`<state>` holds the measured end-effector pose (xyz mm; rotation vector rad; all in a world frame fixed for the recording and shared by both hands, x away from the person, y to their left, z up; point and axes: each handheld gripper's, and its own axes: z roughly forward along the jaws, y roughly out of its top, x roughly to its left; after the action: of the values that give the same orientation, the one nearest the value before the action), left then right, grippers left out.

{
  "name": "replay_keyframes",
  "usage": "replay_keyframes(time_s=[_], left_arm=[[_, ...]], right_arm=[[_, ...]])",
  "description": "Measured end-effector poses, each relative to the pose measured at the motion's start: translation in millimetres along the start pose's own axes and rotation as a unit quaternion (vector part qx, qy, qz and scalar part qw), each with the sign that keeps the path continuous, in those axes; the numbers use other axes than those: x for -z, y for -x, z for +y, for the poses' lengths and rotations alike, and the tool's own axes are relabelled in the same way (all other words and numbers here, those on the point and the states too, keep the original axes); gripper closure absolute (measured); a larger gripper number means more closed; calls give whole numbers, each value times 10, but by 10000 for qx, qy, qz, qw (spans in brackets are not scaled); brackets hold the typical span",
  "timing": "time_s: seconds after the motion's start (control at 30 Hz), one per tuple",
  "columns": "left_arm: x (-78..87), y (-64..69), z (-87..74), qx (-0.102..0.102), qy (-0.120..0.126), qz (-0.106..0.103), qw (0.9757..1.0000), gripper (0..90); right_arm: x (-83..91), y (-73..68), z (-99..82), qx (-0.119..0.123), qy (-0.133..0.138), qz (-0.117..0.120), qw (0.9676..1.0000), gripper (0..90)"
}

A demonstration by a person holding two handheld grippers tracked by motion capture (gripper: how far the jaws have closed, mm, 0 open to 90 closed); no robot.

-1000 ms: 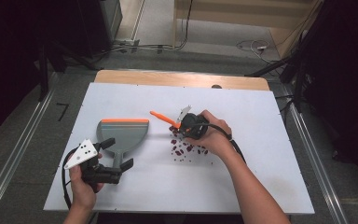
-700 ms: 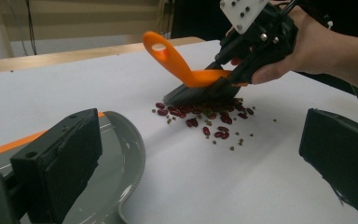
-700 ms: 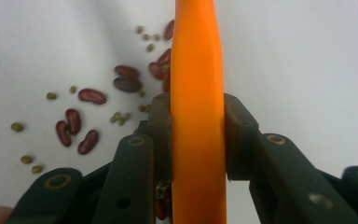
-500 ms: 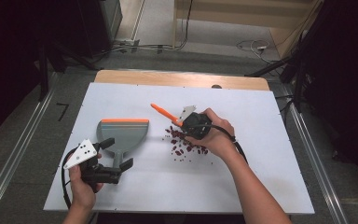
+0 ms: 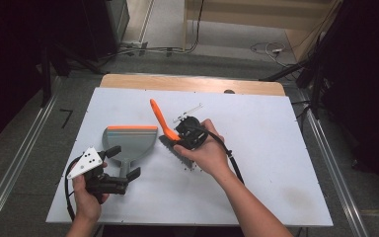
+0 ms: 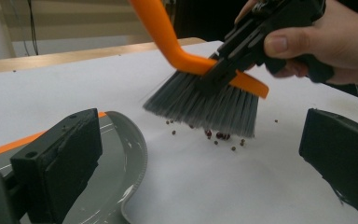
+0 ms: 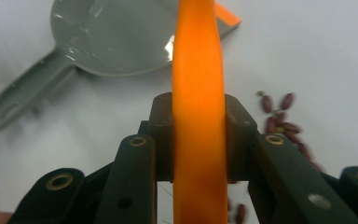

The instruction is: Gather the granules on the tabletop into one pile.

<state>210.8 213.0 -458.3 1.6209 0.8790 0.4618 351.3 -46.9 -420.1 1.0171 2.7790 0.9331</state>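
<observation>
Between the jaws of the right gripper (image 5: 187,134), near the middle of the desk (image 5: 276,148), sits the orange handle of the brush (image 6: 200,95); the jaws are closed tight on it, as the right gripper view shows, with the handle running straight up between the pads. The bristles point down and touch the desk or hang just above it. Under and beside them lie the beans (image 6: 216,136), small dark red ones, in a loose group, a few scattered apart.

From the brush the dustpan (image 5: 128,140) lies toward the left edge of the desk. Its long axis runs from the near edge to the far edge, handle toward the person, the orange lip on the far side. So the open mouth does not face the beans; I judge the sweep must go left and the pan must turn or shift to meet it.

The left gripper (image 5: 128,177) is nearer to the pan. Its jaws stand wide open around the end of the pan handle, not pressing on it.

The pan is grey, shallow and smooth.
</observation>
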Motion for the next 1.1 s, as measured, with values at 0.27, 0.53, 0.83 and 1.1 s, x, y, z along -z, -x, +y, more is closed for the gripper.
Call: replay_keyframes(time_s=[0.27,0.53,0.83,1.1], left_arm=[[13,-20,-4,11,2,24,10000,0],[1,-1,-10,-7,-37,17,10000,0],[13,-8,-16,2,-33,31,10000,0],[11,-4,-18,-9,-40,18,10000,0]], right_arm=[[-290,150,-97,-766,-210,308,9964,689],[-298,465,-163,-1116,-179,48,9936,680],[-193,678,-255,-1353,-135,-264,9904,676],[-76,870,-377,-1614,-44,-474,9857,673]])
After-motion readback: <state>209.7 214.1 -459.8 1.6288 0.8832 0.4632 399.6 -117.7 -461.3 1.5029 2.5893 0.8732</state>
